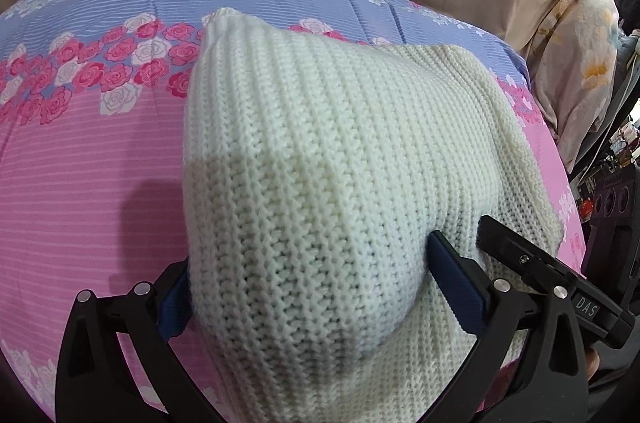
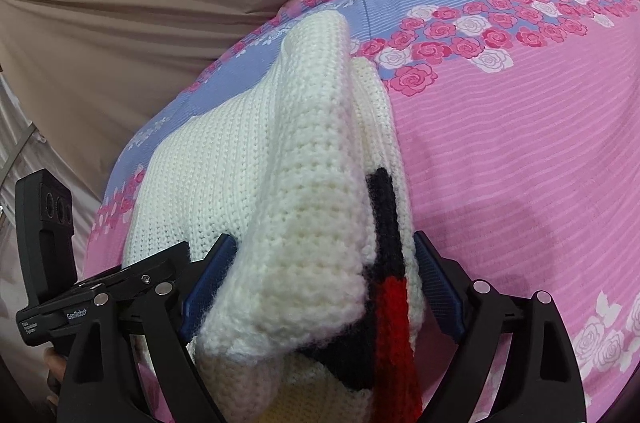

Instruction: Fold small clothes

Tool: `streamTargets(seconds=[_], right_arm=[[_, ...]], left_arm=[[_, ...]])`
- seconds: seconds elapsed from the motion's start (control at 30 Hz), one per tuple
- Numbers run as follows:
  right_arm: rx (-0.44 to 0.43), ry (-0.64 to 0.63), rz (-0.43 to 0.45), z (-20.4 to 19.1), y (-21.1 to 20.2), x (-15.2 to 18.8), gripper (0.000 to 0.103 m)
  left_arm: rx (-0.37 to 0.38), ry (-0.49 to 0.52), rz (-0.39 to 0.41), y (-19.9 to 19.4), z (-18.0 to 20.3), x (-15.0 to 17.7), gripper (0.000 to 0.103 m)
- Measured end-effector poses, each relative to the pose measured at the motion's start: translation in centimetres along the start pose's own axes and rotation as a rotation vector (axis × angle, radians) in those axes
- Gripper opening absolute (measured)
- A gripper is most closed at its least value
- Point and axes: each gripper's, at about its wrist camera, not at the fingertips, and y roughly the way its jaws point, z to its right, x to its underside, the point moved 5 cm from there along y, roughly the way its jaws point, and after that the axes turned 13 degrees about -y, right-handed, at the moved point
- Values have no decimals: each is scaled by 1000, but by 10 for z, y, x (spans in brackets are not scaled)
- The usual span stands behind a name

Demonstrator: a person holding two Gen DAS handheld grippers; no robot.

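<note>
Where two grippers (image 1: 312,287) (image 2: 320,287) clamp: one sweater (image 1: 320,143).

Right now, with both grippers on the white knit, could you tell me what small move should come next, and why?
Probably carry the held edge forward and lay it flat: the left gripper and right gripper both pinch the white knit sweater, bunched above the floral bedspread.

Both wrist cameras sit close above the same white knit garment (image 1: 320,151) — each facing forward across the floral bedspread (image 2: 520,163) toward a beige backdrop.
</note>
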Motion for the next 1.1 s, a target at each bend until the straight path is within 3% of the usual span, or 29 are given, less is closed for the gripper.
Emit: streamTargets(seconds=[0.13, 0.2, 0.23, 0.27, 0.33, 0.43, 0.63, 0.83, 1.1], right_arm=[[-2, 3, 5, 0, 2, -1, 85], [-10, 7, 3, -1, 2, -1, 77], [-16, 8, 3, -3, 1, -1, 67], [-21, 4, 3, -5, 1, -3, 57], [-20, 0, 8, -9, -5, -5, 46], [-16, 27, 12, -14, -17, -6, 39], [-34, 8, 70, -47, -73, 6, 36], [-6, -88, 226, -95, -140, 0, 36], [-3, -303, 548, -178, -226, -58, 36]], left_arm=[[19, -22, -9, 1, -1, -2, 98], [24, -21, -15, -1, 0, -2, 98], [27, -8, -20, -2, 2, -2, 97], [27, 2, -23, -5, 4, -2, 94], [39, 12, -30, -14, 6, -3, 77], [73, 21, -41, -32, 8, -5, 57], [226, 64, -62, -90, 23, 14, 48], [322, 191, 73, -167, 49, 24, 48], [411, 363, 424, -296, 67, -11, 49]])
